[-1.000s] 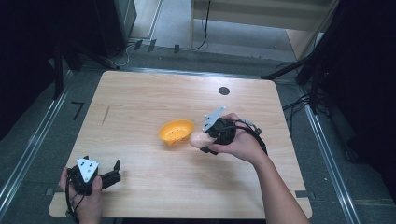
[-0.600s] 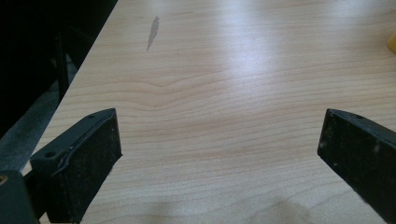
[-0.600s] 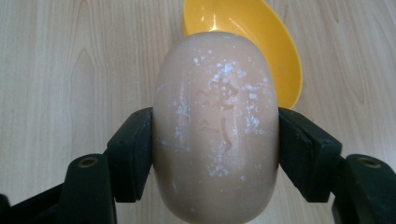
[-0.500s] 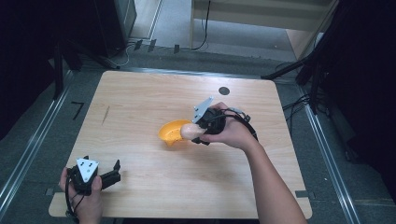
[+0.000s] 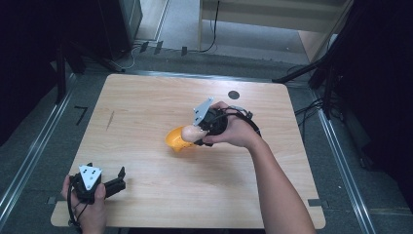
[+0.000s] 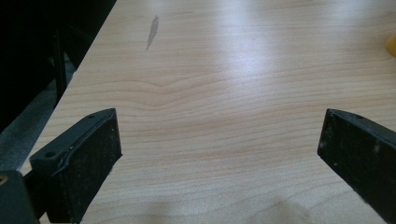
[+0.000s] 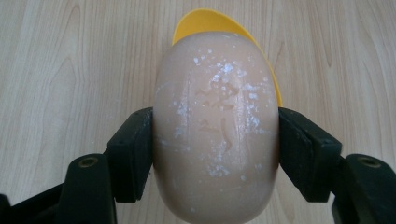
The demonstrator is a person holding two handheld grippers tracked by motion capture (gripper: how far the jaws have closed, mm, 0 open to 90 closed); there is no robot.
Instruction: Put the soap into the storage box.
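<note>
While right claw (image 7: 215,154) clamps soap (image 7: 215,130) over yellow dish (image 7: 205,21), left claw (image 6: 219,158) apart, bare table (image 5: 146,112)

L gripper (image 5: 116,184) agape, R gripper (image 5: 195,135) clamped

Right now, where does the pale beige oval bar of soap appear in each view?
High view: the pale beige oval bar of soap sits mid-table, in the right gripper, over the orange bowl.
Left gripper view: not in it; a yellow-orange sliver, probably the bowl, marks the right edge.
Right gripper view: soap centre, clamped between both jaws.
Shared landmark: the orange bowl.
</note>
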